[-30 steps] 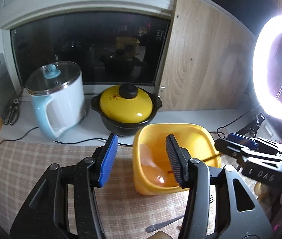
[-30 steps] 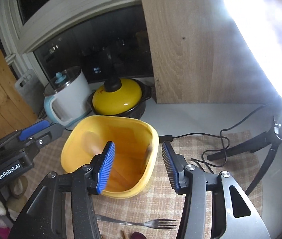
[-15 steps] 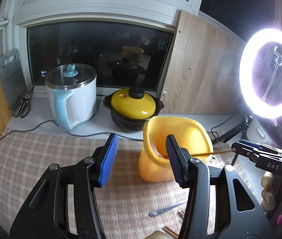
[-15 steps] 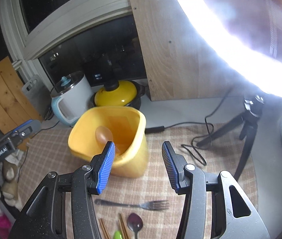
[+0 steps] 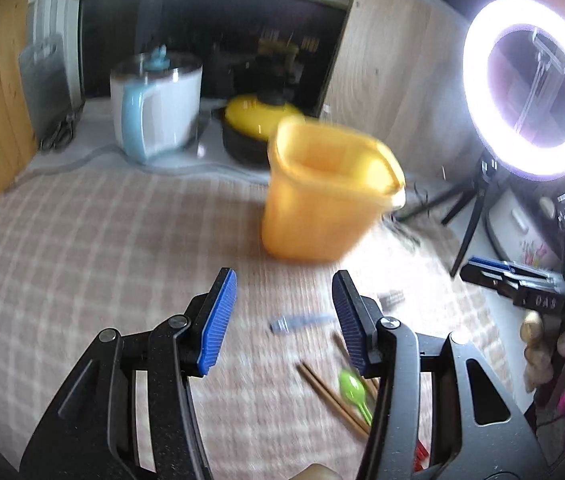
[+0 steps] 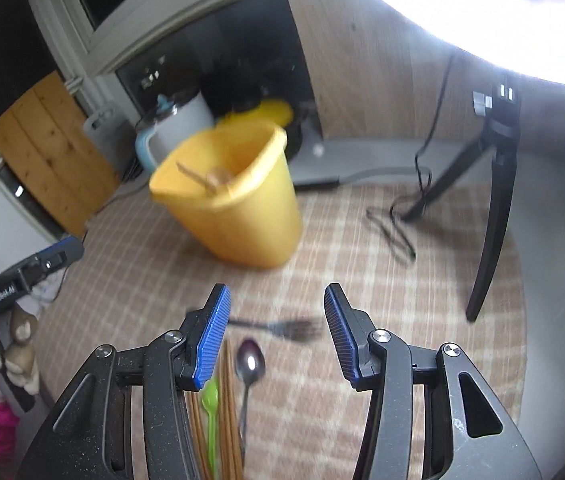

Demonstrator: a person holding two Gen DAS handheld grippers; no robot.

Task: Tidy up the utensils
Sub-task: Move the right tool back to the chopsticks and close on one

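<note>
Both views are motion-blurred. Chopsticks [image 6: 226,412] are cut off beneath the right tool [image 6: 276,336]; both tools stand apart, empty. "GenRobot.AI" is faintly legible on the left tool [image 6: 62,250].

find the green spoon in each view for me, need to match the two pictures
Left wrist: the green spoon lies low and right of centre, beside the chopsticks, against the right finger of the left claw.
Right wrist: green spoon low and left of centre, just under the left finger of the right claw.
Shared landmark: the yellow bin, standing on the checked cloth beyond the utensils in both.
</note>
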